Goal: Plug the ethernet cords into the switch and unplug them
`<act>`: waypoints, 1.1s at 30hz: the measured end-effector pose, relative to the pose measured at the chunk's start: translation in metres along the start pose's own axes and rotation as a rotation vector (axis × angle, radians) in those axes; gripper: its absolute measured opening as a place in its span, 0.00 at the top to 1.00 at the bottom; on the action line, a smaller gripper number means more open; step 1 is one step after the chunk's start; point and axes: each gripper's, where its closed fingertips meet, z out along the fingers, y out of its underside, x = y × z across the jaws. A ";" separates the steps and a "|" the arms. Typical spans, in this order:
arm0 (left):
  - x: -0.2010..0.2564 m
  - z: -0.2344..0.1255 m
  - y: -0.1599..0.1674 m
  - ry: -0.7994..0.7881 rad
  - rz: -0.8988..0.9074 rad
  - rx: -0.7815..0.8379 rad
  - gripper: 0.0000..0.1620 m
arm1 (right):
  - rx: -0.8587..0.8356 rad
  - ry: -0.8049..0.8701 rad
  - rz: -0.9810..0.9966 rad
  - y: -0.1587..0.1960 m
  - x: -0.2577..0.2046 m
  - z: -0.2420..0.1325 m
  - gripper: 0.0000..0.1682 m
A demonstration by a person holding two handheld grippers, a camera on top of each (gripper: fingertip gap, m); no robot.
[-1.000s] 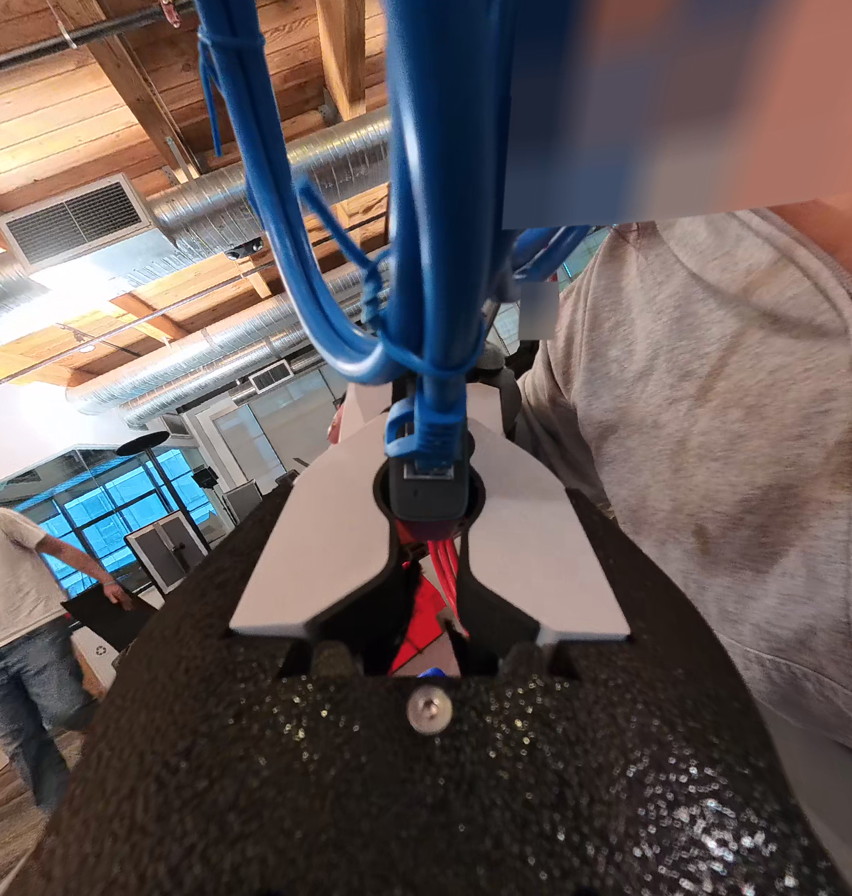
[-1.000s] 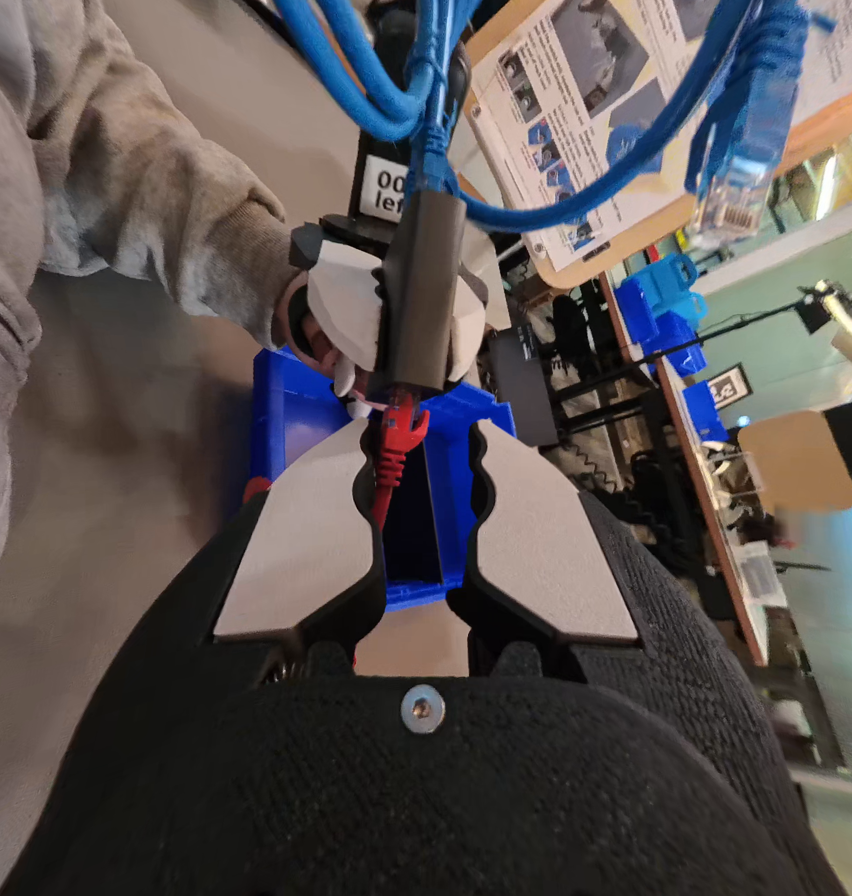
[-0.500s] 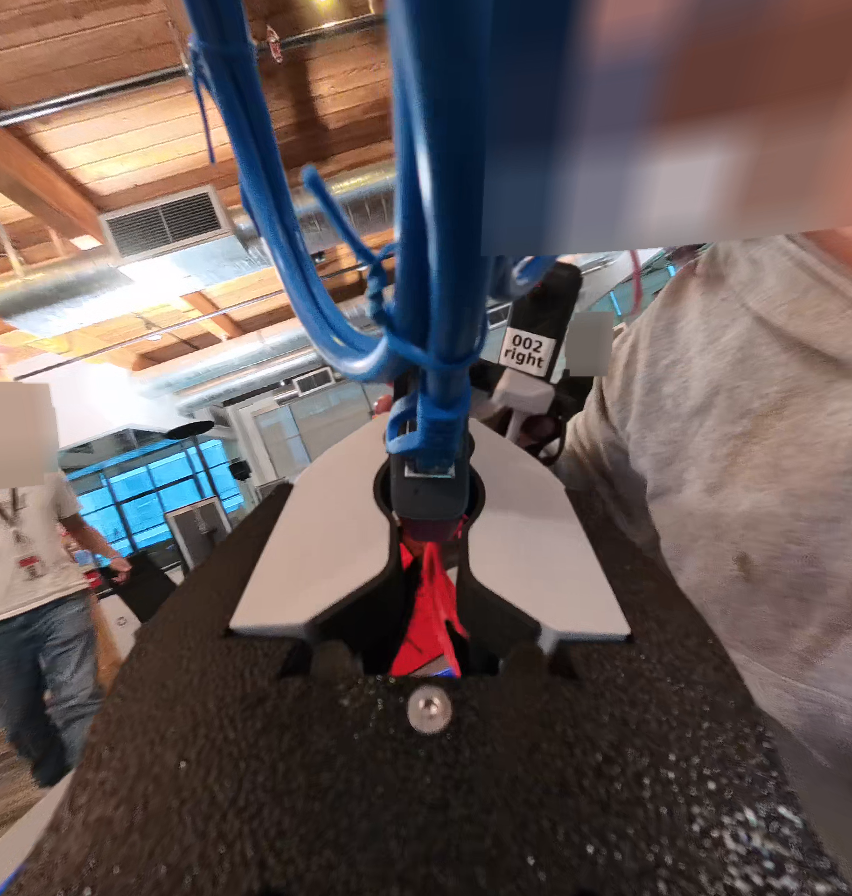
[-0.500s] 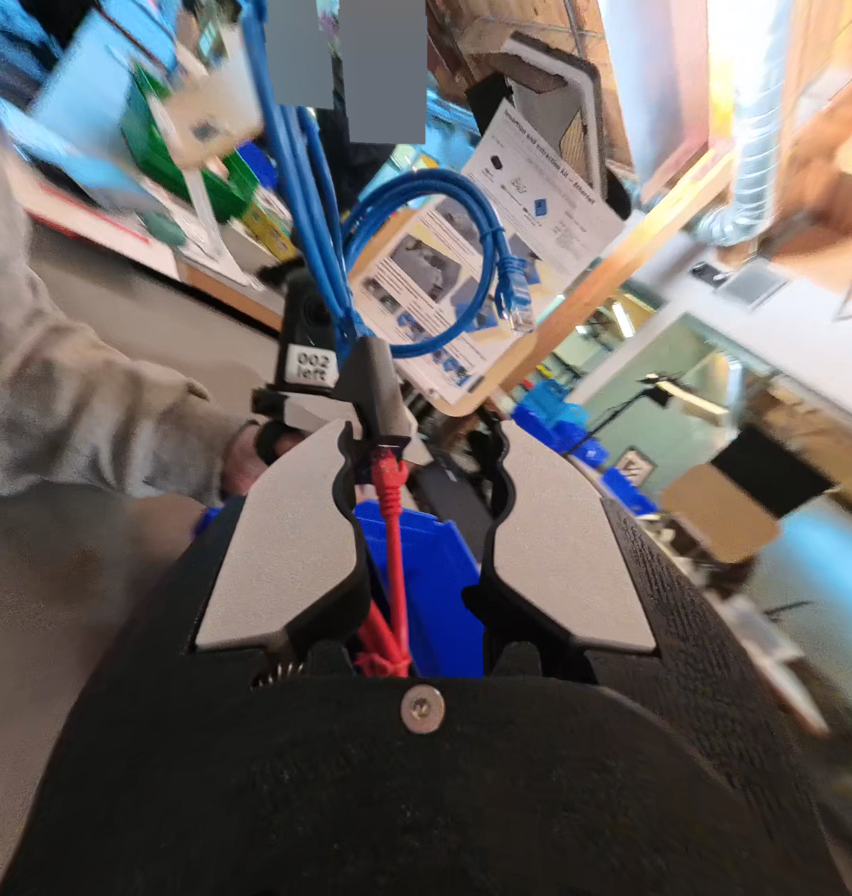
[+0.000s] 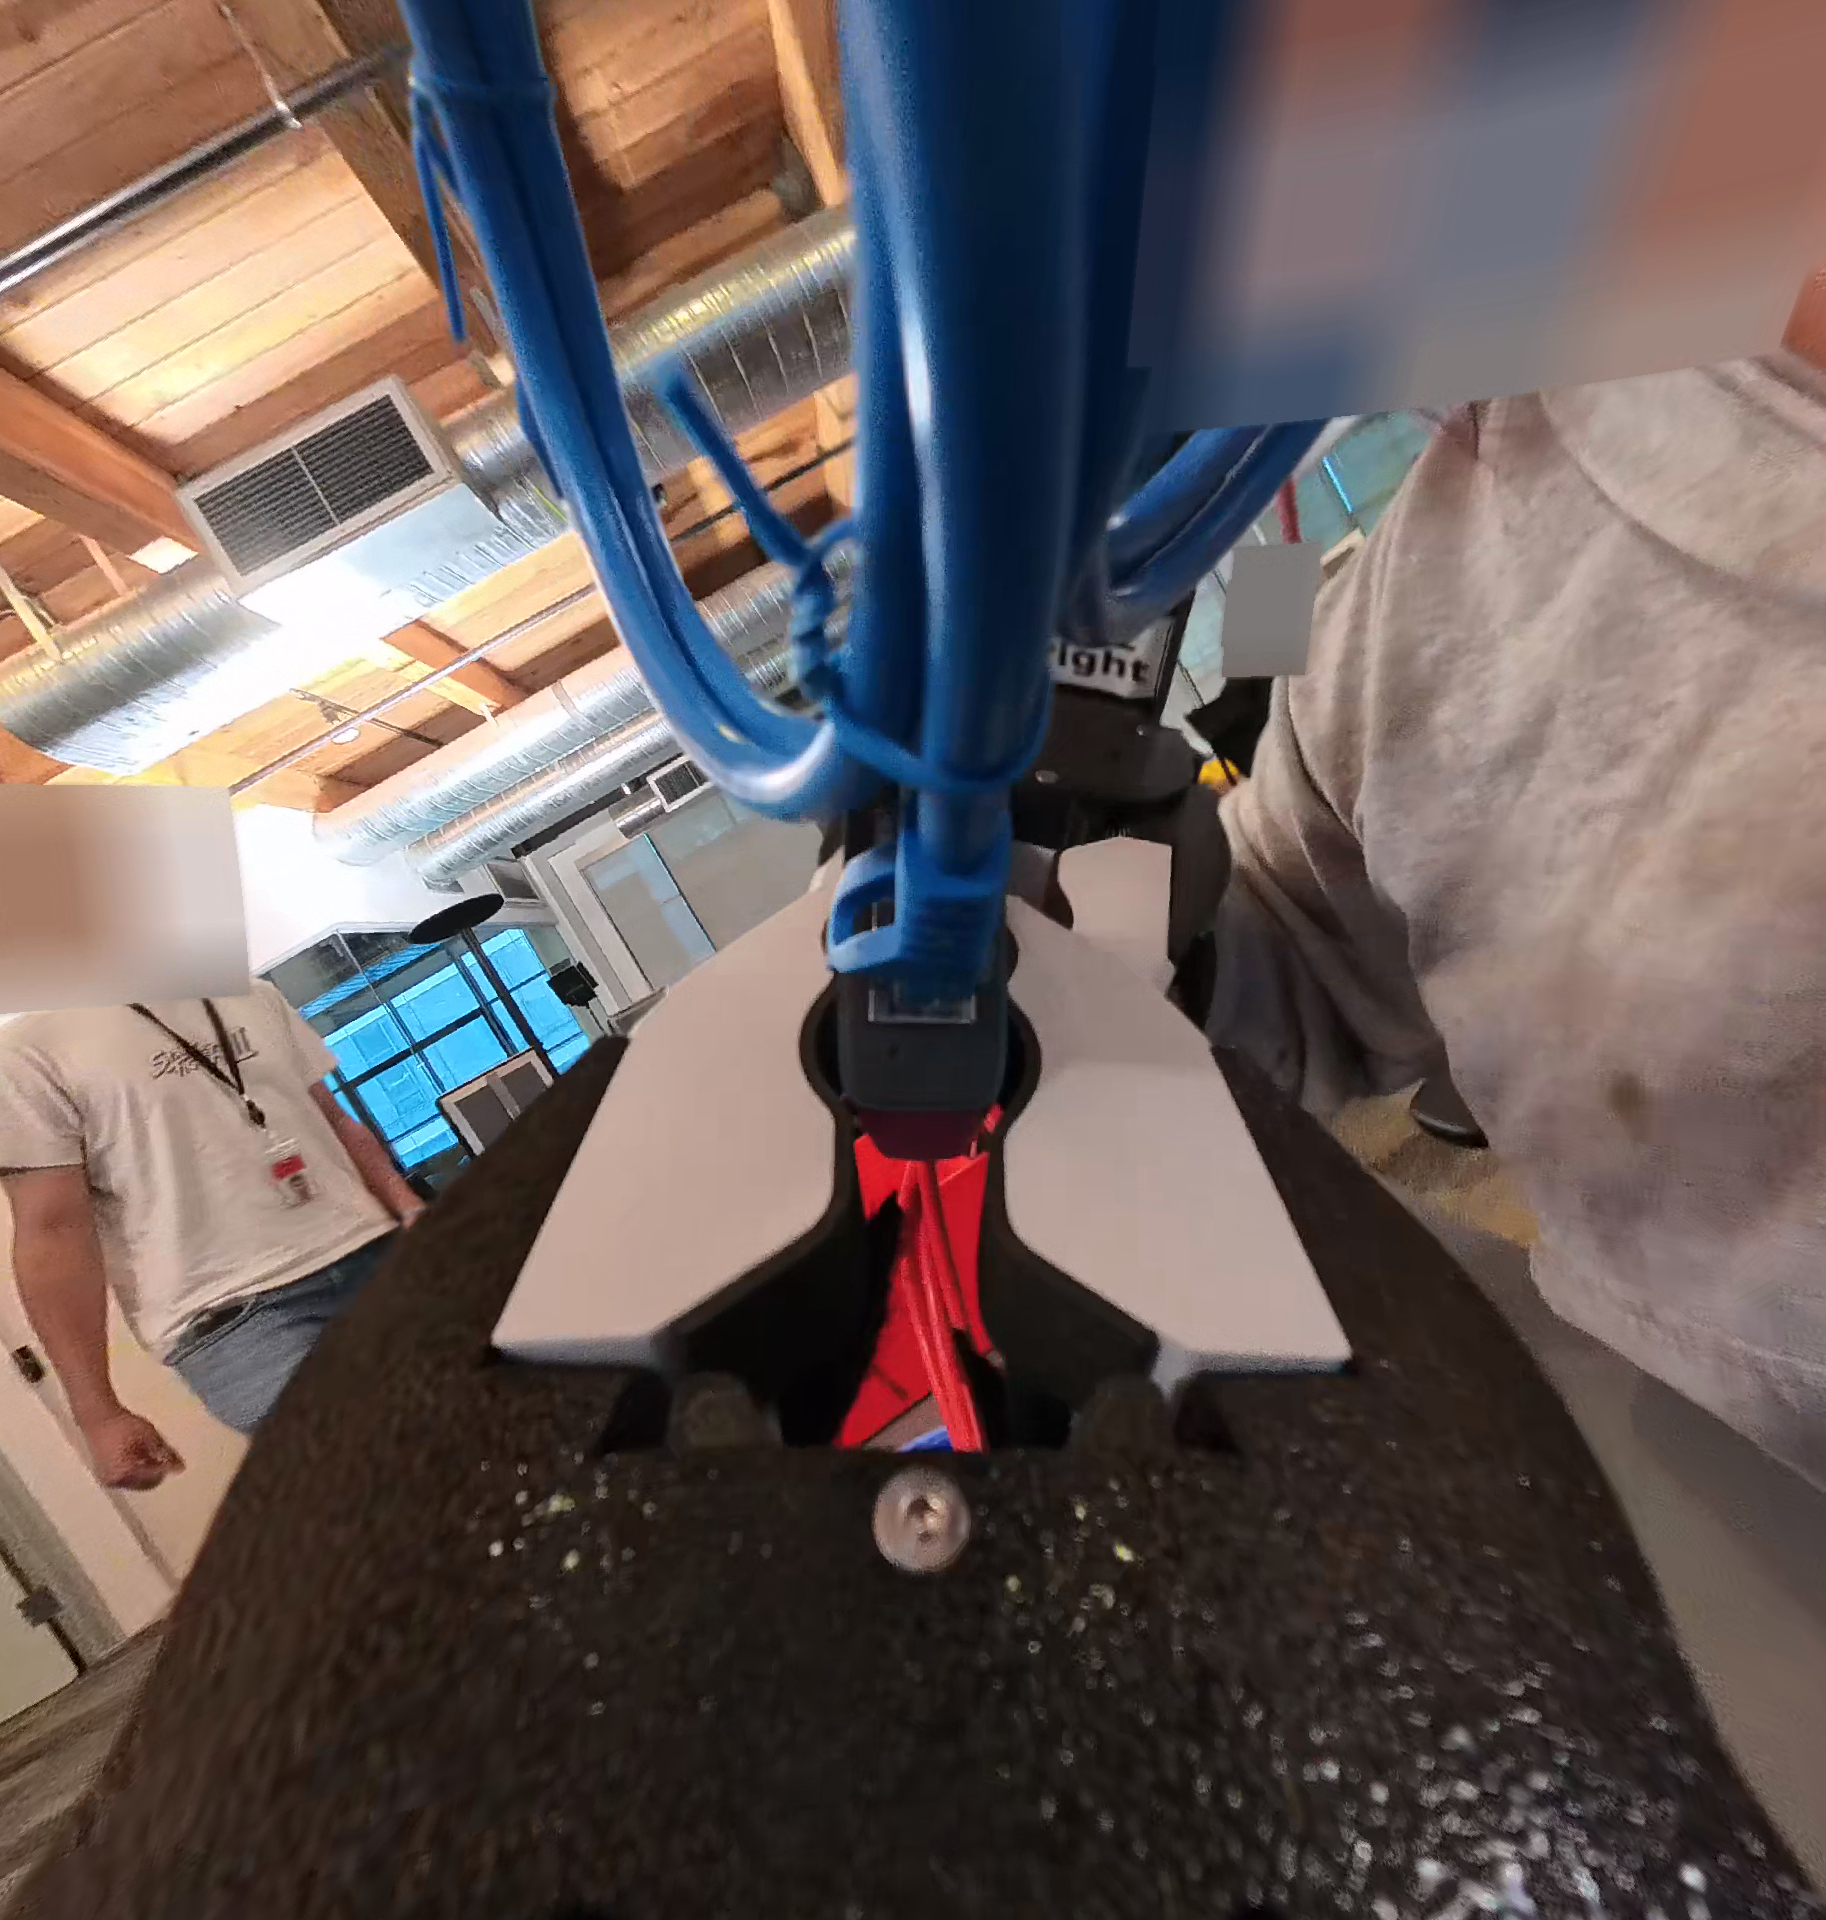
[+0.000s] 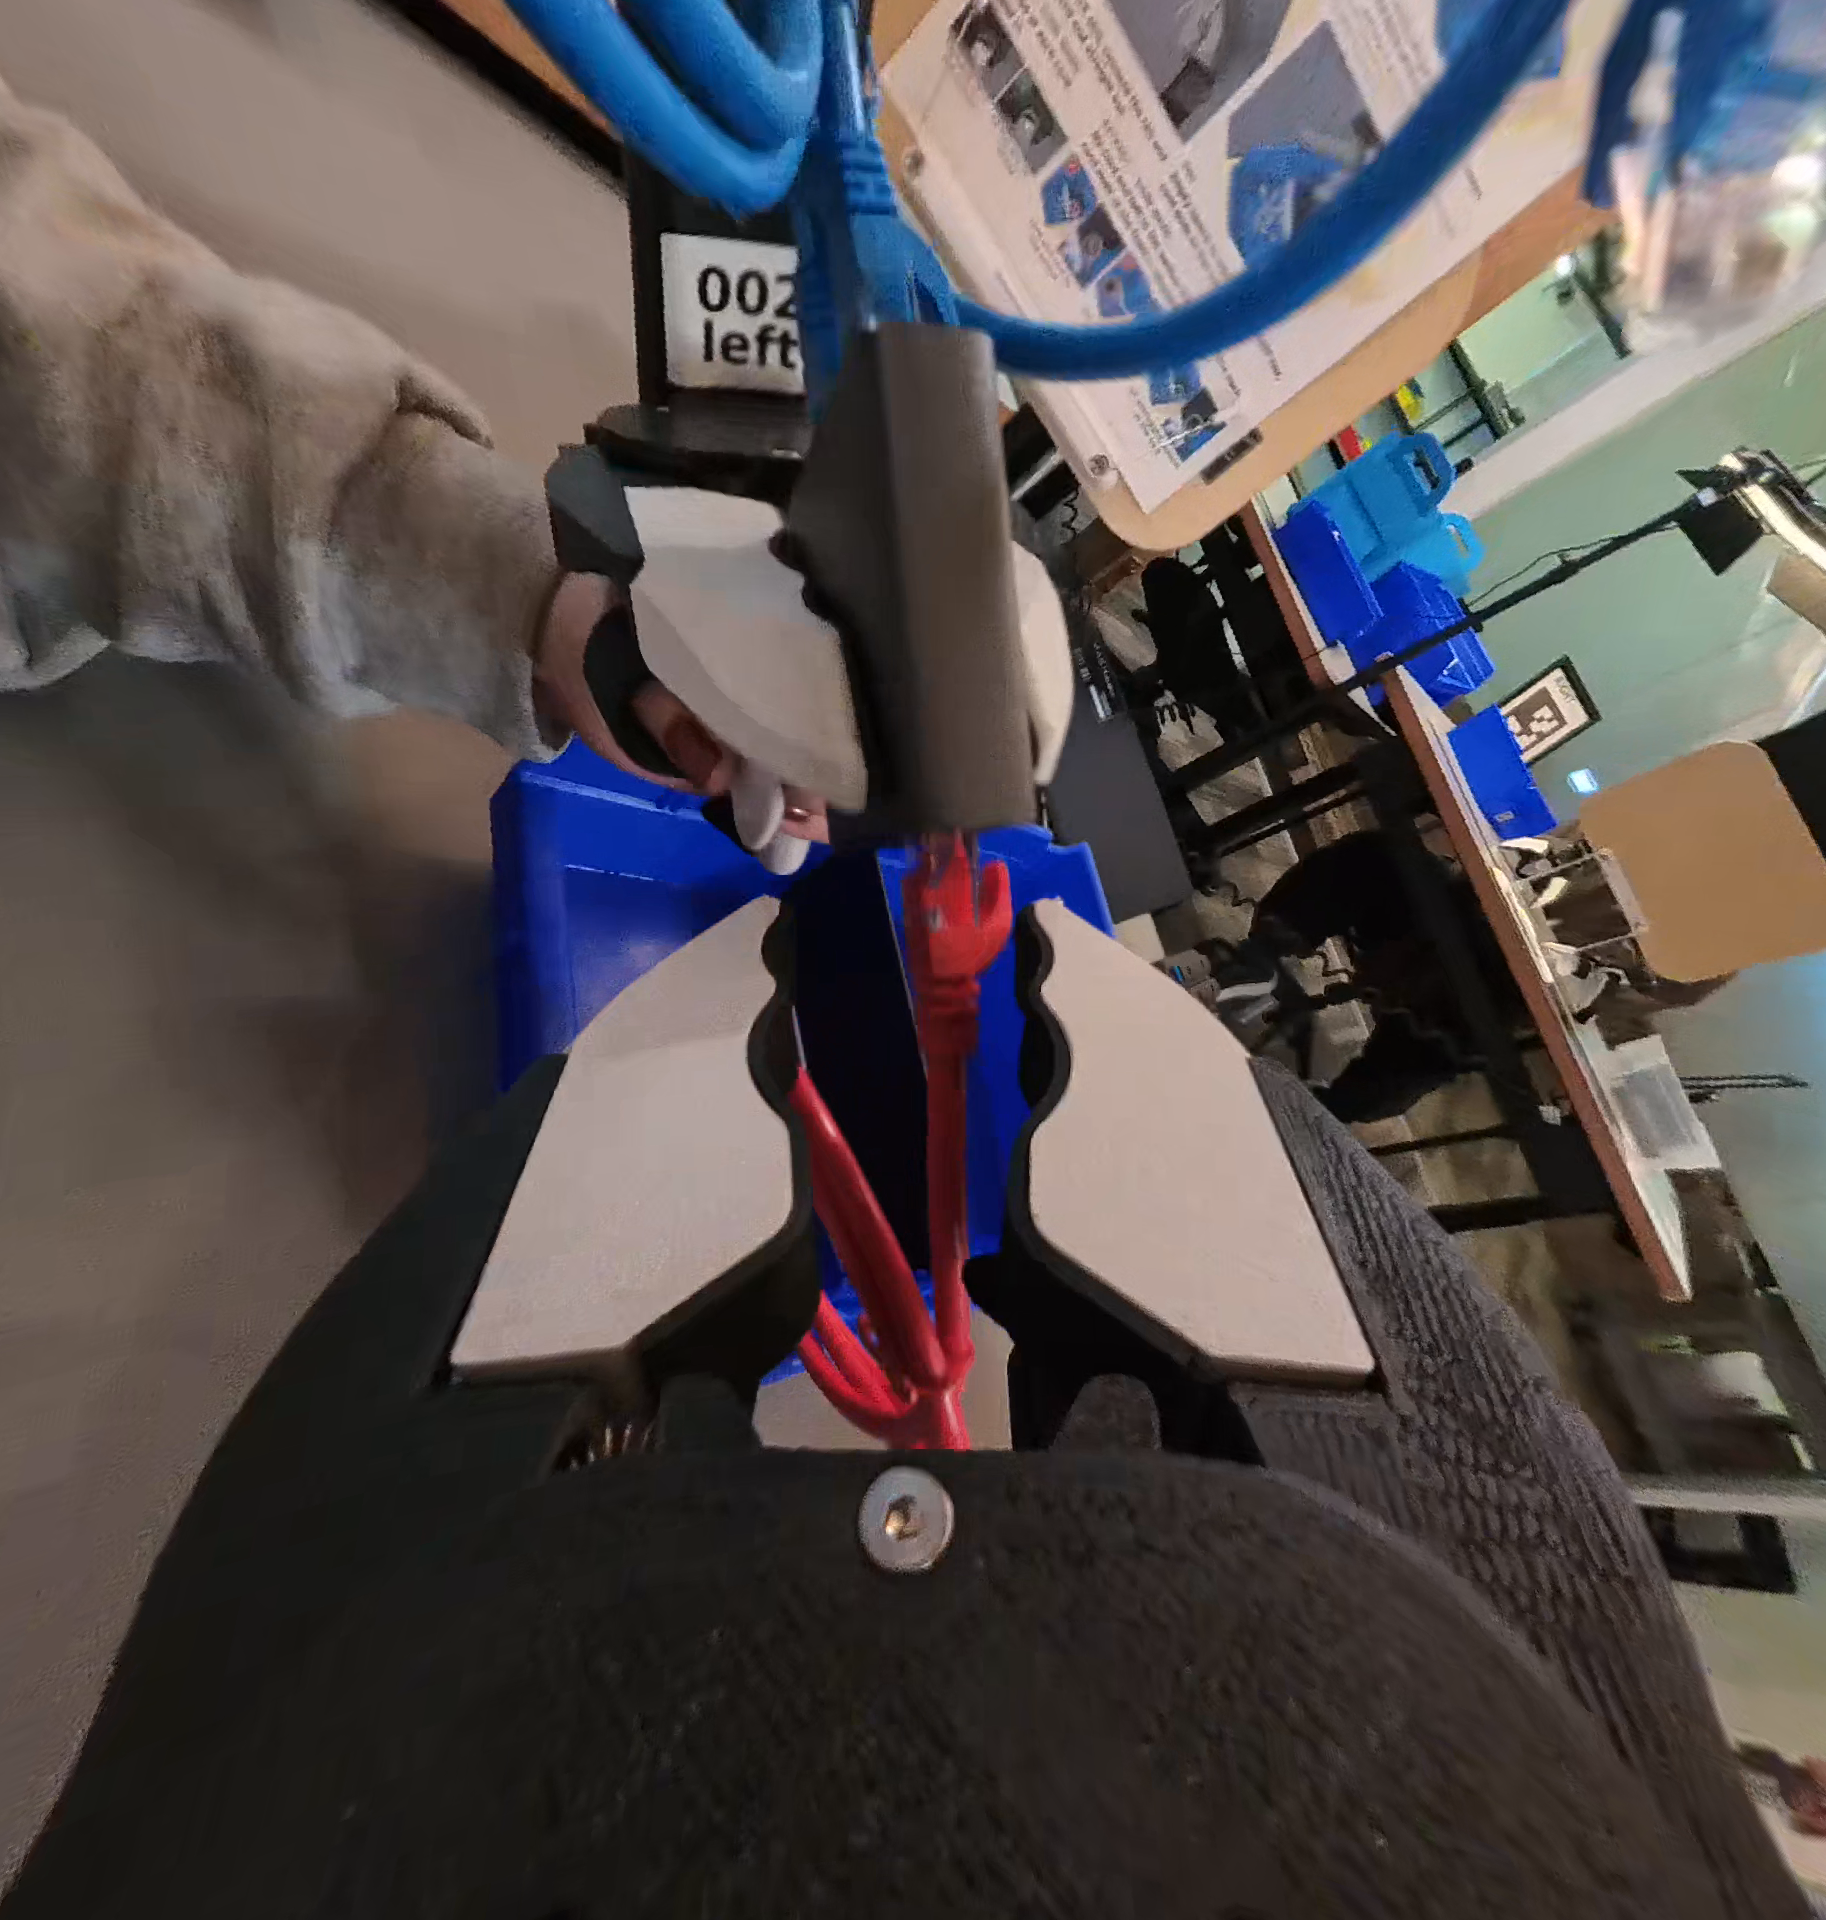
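Note:
My left gripper (image 5: 924,966) is shut on a dark grey coupler (image 5: 919,1060). A blue cable's plug (image 5: 919,925) sits in the coupler's top end, and the blue cable bundle (image 5: 940,416) loops overhead. A red cable (image 5: 930,1247) leaves its lower end. In the right wrist view the left gripper (image 6: 836,644) holds the coupler (image 6: 909,582) upright. The red plug (image 6: 950,904) sits in the coupler's bottom end. My right gripper (image 6: 909,920) is open just below it. The red cable (image 6: 945,1143) runs between its fingers, which are not pinching it.
A blue bin (image 6: 618,935) stands on the grey table (image 6: 161,1143) behind the grippers. A board with a printed sheet (image 6: 1200,208) leans at the upper right, with more blue bins (image 6: 1408,603) on a far bench. A second person (image 5: 161,1143) stands at the left.
The right gripper swung up and away, then came back close under the coupler. More red cable now lies between its fingers. The left gripper kept its hold on the coupler.

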 end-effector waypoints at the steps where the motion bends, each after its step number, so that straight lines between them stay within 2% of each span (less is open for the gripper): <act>1: 0.002 0.001 0.002 0.009 0.018 -0.019 0.87 | -0.003 -0.005 -0.009 -0.002 -0.002 0.002 0.78; 5: 0.009 0.006 0.006 0.033 0.079 -0.073 0.87 | -0.039 0.010 -0.063 -0.004 -0.003 0.004 0.84; 10: 0.011 0.004 0.001 0.057 0.097 -0.068 0.87 | -0.090 0.056 -0.134 0.002 0.002 0.003 0.85; 20: 0.018 0.008 0.003 0.095 0.148 -0.113 0.87 | -0.120 0.006 -0.148 0.003 -0.005 0.006 0.86; 22: 0.020 0.009 0.003 0.102 0.169 -0.129 0.88 | -0.125 0.012 -0.156 0.003 -0.005 0.006 0.91; 26: 0.020 0.011 0.006 0.093 0.168 -0.151 0.87 | -0.154 0.010 -0.195 0.006 -0.003 0.006 0.93; 28: 0.022 0.011 0.009 0.108 0.127 -0.162 0.87 | -0.191 0.034 -0.313 0.011 -0.003 0.005 0.93; 30: 0.027 0.012 0.013 0.136 0.065 -0.178 0.87 | -0.216 0.068 -0.519 0.015 -0.004 0.003 0.93; 33: 0.040 0.015 0.015 0.157 -0.041 -0.168 0.86 | -0.208 0.027 -0.720 0.016 -0.014 -0.005 0.92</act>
